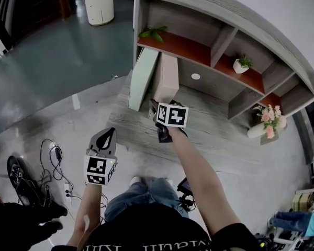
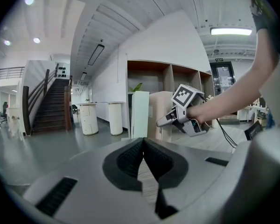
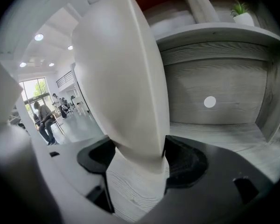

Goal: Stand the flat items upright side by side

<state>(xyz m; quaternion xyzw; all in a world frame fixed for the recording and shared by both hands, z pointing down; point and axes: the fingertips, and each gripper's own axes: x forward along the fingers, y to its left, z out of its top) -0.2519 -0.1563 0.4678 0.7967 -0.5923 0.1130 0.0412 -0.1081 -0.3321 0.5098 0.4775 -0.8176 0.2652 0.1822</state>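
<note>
Two flat items stand upright side by side at the left end of the grey wooden shelf (image 1: 214,135): a pale green one (image 1: 143,77) and a beige one (image 1: 166,79) to its right. My right gripper (image 1: 156,107) is at the beige item's near lower edge. In the right gripper view the beige item (image 3: 126,78) fills the gap of the right gripper (image 3: 140,155), both pads against it. My left gripper (image 1: 108,136) hovers lower left, off the shelf, shut and empty. From the left gripper (image 2: 143,143) I see the green item (image 2: 140,113) and the right gripper (image 2: 161,122).
A leafy plant (image 1: 153,33) lies on the red upper shelf and a small potted plant (image 1: 242,64) stands further right. A vase of flowers (image 1: 267,122) stands at the shelf's right end. Cables (image 1: 55,163) and shoes (image 1: 21,179) lie on the floor at left.
</note>
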